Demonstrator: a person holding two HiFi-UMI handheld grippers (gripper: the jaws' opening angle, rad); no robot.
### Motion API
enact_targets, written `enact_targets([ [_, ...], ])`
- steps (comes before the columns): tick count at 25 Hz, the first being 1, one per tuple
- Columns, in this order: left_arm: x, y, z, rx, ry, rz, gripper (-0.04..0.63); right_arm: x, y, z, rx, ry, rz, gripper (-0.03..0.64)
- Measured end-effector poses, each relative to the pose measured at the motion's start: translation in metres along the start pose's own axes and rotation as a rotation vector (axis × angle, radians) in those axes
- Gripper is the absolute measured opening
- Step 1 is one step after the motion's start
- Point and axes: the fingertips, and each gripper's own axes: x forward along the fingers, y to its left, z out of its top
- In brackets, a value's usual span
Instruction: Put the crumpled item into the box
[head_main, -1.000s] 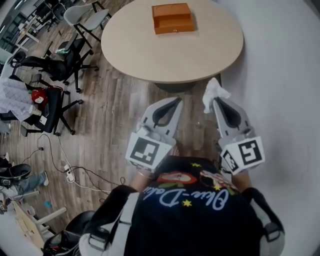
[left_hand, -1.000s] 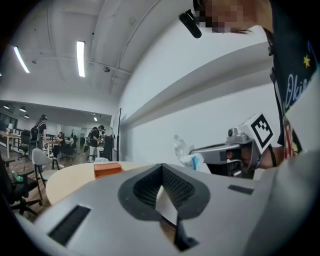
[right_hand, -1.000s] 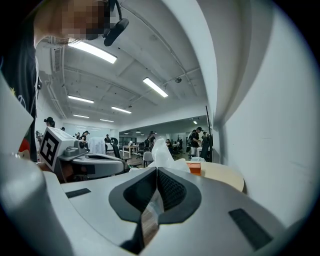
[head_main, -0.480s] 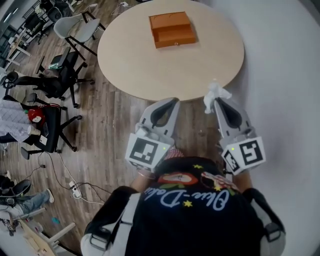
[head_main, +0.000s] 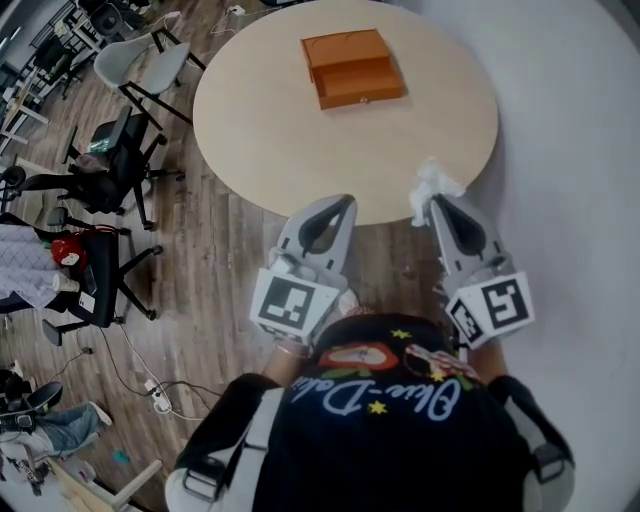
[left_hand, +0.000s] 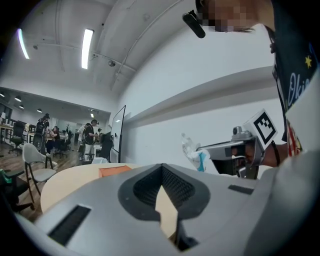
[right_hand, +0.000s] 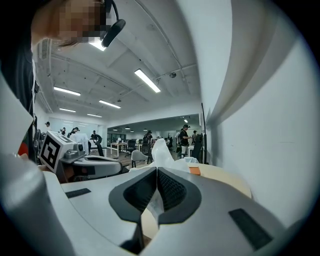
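At the near edge of the round surface (head_main: 270, 110) the person now stands closer than a second ago: both grippers, which hung over the wooden floor, have been carried forward until their tips reach the rim. The right gripper (head_main: 438, 207) is clenched on the crumpled item (head_main: 433, 186), a wad of white tissue that sticks up past the jaw tips; its own view shows the tissue pinched between the ribbed pads with the rest bunched above them. The left gripper (head_main: 330, 208) has its jaws pressed together with nothing between them, and it travels alongside, near the right one but not touching it. The orange box (head_main: 353, 68) sits open on the far side of the surface, well apart from both grippers, with bare tabletop between. Office chairs (head_main: 120, 150) stand off to the left on the floor. To my eye the approach is under way but the carry is far from done: the tissue has yet to cross most of the surface, and the reach will have to extend forward and a little left before the jaws can let go over the box.
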Motion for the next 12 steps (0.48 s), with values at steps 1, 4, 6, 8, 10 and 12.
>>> enact_targets([
  [1,0.001,0.007,0.000,0.000,0.000,0.001,-0.008,0.005,0.001,0.000,-0.001,0.002,-0.003,0.003],
  [4,0.005,0.022,-0.003,-0.004,0.001,-0.005,-0.008,0.018,0.002,-0.001,-0.003,0.008,-0.017,0.003],
  [6,0.011,0.028,-0.005,-0.002,0.001,-0.018,-0.008,0.025,0.000,-0.003,-0.001,0.009,-0.028,0.003],
  [8,0.017,0.030,-0.004,0.005,-0.004,-0.038,-0.008,0.030,-0.002,-0.004,0.003,0.012,-0.042,0.003],
  [10,0.022,0.032,-0.003,0.007,-0.008,-0.054,-0.008,0.033,-0.005,-0.004,0.004,0.016,-0.054,0.003],
  [12,0.025,0.034,-0.003,0.005,-0.003,-0.064,-0.008,0.036,-0.008,-0.003,0.004,0.016,-0.063,0.003],
])
